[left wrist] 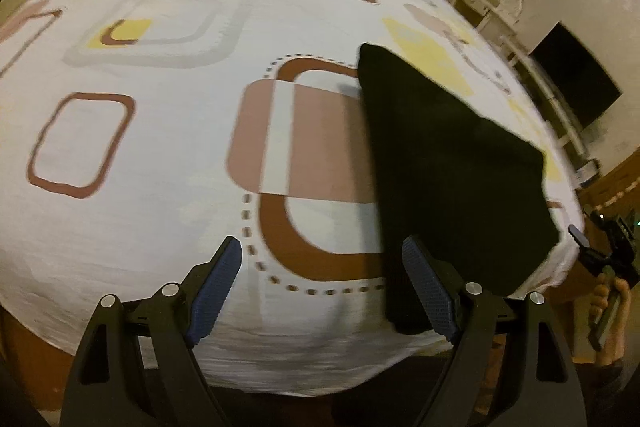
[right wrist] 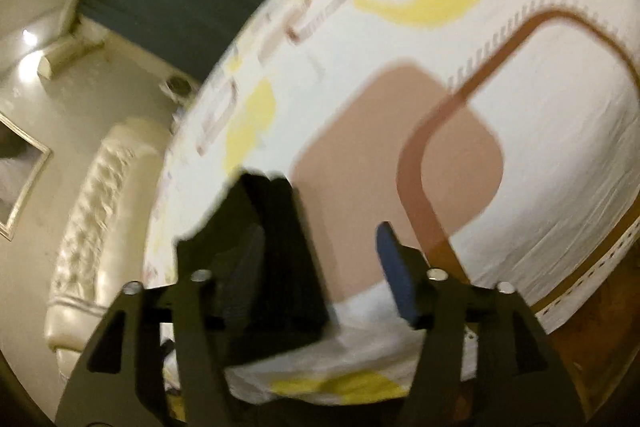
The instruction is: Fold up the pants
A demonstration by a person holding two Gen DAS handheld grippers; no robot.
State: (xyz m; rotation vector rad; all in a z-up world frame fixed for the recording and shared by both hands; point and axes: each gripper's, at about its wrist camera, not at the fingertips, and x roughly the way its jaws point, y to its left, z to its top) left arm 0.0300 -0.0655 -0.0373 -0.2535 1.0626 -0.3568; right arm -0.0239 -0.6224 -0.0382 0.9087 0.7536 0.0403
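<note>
Pants, black and folded into a compact slab, lie on the patterned bedsheet near its right front corner. Left gripper hovers above the sheet, jaws wide apart and empty; its right finger overlaps the near edge of the pants, contact not determinable. Right gripper is also spread apart, nothing between the pads; the view is blurred. Pants appear beside its left finger. A cream tufted sofa stands beyond the bed.
</note>
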